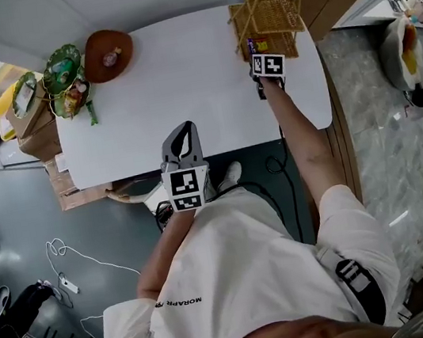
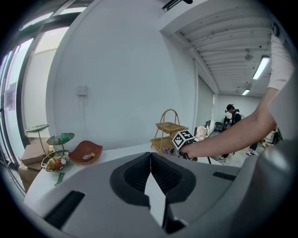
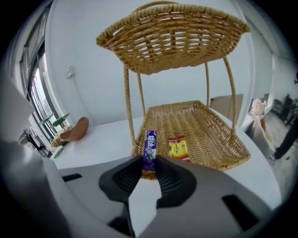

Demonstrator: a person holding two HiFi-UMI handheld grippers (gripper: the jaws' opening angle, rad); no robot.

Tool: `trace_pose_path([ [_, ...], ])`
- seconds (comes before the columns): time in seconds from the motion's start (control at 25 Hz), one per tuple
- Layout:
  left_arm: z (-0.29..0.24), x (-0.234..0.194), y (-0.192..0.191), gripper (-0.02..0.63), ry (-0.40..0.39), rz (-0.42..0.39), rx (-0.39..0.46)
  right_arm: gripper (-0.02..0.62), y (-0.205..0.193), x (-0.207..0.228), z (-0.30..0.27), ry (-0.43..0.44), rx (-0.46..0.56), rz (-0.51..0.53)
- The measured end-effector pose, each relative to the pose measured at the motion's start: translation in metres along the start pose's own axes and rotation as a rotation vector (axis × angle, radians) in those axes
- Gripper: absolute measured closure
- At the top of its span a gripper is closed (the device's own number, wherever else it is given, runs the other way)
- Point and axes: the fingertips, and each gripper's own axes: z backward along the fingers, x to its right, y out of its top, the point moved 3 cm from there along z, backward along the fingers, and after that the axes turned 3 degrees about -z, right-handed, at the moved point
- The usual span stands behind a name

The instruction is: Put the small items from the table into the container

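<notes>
Table [image 1: 182, 89]: white, mostly bare, so you look well along, though not finished. Basket [image 3: 205, 123]: two wicker tiers at the far right corner; the lower tier holds one yellow packet [image 3: 178, 147], and the upper tier's contents cannot be seen. Stand [image 1: 60, 81]: green dishes with small items, far left. Bowl [image 1: 95, 47]: brown, a few bits inside. Your right gripper [image 3: 150, 173]: jaws part closed, pinching the purple bar [image 3: 150, 148] just over the lower tier's front rim, not yet let go. Your left gripper [image 2: 150, 160]: jaws together, empty, at the table's near edge. Green wrapper [image 2: 59, 178]: on the table beside the stand, likely next.
</notes>
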Motion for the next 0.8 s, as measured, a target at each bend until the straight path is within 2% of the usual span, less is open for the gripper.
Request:
trace_pose_path([
  [0.4, -0.0060, -0.0055, -0.0062, 0.601, -0.001, 0.004, -0.008, 0.499, -0.0016, -0.0044, -0.0103, 0.033, -0.012, -0.006],
  [0.6, -0.0070, -0.0044, -0.0056, 0.601, -0.003, 0.006, -0.013, 0.435, -0.0008, -0.0041, -0.0095, 0.044, -0.011, -0.010],
  [0.8, -0.0061, -0.0021, -0.0038, 0.601, -0.008, 0.003, -0.008, 0.423, 0.0034, -0.0088, -0.0034, 0.049, 0.020, 0.008],
])
